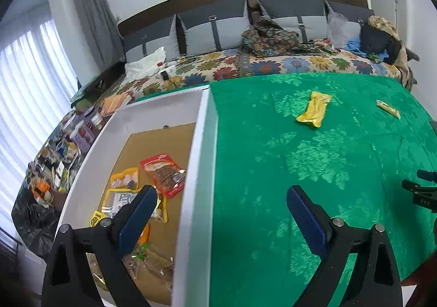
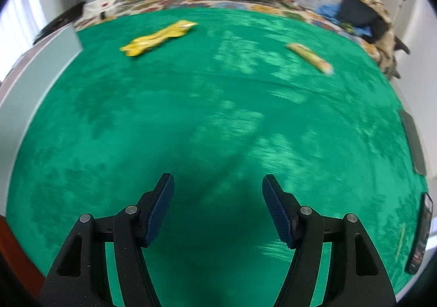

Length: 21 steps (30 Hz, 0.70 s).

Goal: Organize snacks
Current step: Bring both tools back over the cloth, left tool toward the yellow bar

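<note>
A yellow snack packet lies on the green tablecloth, far from both grippers; it also shows in the right wrist view. A thin beige snack bar lies further right and also shows in the right wrist view. A white box at the left holds a red packet, yellow-edged packets and clear wrappers. My left gripper is open and empty, straddling the box's right wall. My right gripper is open and empty above the cloth; part of it shows at the left wrist view's right edge.
A bed with a floral cover, grey pillows and piled clothes runs along the back. A cluttered side surface with jars stands left of the box. Dark flat objects lie at the table's right edge.
</note>
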Each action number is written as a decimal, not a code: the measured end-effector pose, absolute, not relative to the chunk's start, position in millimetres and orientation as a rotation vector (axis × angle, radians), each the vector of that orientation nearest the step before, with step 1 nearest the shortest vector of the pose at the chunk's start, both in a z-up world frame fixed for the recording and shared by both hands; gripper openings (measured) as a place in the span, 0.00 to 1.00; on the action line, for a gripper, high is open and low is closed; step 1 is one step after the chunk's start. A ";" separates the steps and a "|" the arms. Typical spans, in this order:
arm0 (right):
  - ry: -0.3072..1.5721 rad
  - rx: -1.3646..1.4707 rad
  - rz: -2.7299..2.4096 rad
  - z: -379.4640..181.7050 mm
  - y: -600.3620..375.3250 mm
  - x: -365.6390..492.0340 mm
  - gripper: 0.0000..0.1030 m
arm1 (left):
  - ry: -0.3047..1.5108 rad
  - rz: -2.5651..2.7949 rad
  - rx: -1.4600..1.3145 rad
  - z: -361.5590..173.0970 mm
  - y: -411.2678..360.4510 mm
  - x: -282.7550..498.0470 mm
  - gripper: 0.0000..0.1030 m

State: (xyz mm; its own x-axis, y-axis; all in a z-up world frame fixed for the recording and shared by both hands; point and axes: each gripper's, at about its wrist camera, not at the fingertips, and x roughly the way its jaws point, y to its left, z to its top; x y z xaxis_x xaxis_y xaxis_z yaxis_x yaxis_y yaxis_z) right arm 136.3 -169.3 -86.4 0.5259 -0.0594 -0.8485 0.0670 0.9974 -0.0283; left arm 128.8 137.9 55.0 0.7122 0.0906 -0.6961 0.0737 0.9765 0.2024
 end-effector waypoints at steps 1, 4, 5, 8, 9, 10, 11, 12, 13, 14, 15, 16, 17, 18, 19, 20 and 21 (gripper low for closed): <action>1.011 0.008 -0.085 -85.5 -174.2 133.6 0.68 | 0.778 0.007 0.228 56.1 133.5 128.8 0.92; 1.008 0.008 -0.103 -89.4 -185.0 131.2 0.68 | 0.774 0.001 0.248 60.0 120.5 129.3 0.92; 1.006 0.008 -0.105 -90.7 -188.0 129.8 0.68 | 0.773 0.002 0.259 60.7 115.5 129.3 0.92; 0.996 -0.003 -0.114 -94.7 -194.9 128.5 0.68 | 0.769 0.001 0.285 62.4 105.0 129.0 0.92; 0.992 -0.005 -0.115 -95.0 -195.0 128.4 0.68 | 0.768 0.001 0.291 62.5 102.0 129.1 0.92; 0.988 -0.005 -0.116 -94.8 -195.6 127.4 0.68 | 0.767 0.001 0.298 62.8 99.6 129.1 0.92; 0.986 -0.007 -0.118 -94.7 -196.9 126.7 0.68 | 0.765 0.001 0.306 63.2 96.6 129.1 0.92; 0.984 -0.008 -0.119 -95.5 -197.7 126.5 0.68 | 0.764 -0.001 0.313 63.4 94.2 129.4 0.92; 0.982 -0.007 -0.121 -95.7 -199.2 126.5 0.68 | 0.762 -0.002 0.321 63.3 91.0 129.1 0.92; 0.980 -0.004 -0.124 -95.3 -201.3 126.2 0.68 | 0.760 -0.003 0.326 63.1 89.2 128.3 0.93; 0.979 -0.002 -0.126 -95.7 -202.8 126.5 0.68 | 0.759 -0.004 0.331 63.1 87.3 128.1 0.92; 0.977 0.002 -0.130 -95.1 -204.9 126.1 0.68 | 0.759 -0.005 0.335 63.0 85.1 128.5 0.93; 0.976 0.005 -0.133 -95.2 -207.2 126.6 0.68 | 0.757 -0.004 0.340 62.8 83.3 128.3 0.93; 0.975 0.006 -0.135 -95.0 -208.7 126.7 0.68 | 0.756 -0.004 0.345 62.6 81.8 128.5 0.93; 0.974 0.006 -0.138 -94.9 -210.1 126.6 0.68 | 0.756 -0.006 0.349 62.2 80.2 128.8 0.93; 0.974 0.007 -0.141 -94.7 -211.8 126.7 0.68 | 0.756 -0.006 0.353 61.9 79.6 129.2 0.93; 0.974 0.007 -0.143 -94.8 -212.8 126.9 0.68 | 0.755 -0.006 0.357 61.7 78.6 129.5 0.93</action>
State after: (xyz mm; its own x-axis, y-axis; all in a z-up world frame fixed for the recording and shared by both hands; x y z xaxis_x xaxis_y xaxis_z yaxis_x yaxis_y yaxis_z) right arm 126.9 -212.8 -94.8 0.5531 -0.1181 -0.8247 0.1240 0.9905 -0.0587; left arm 129.5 78.6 61.7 0.7308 0.1220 -0.6716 0.1324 0.9399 0.3147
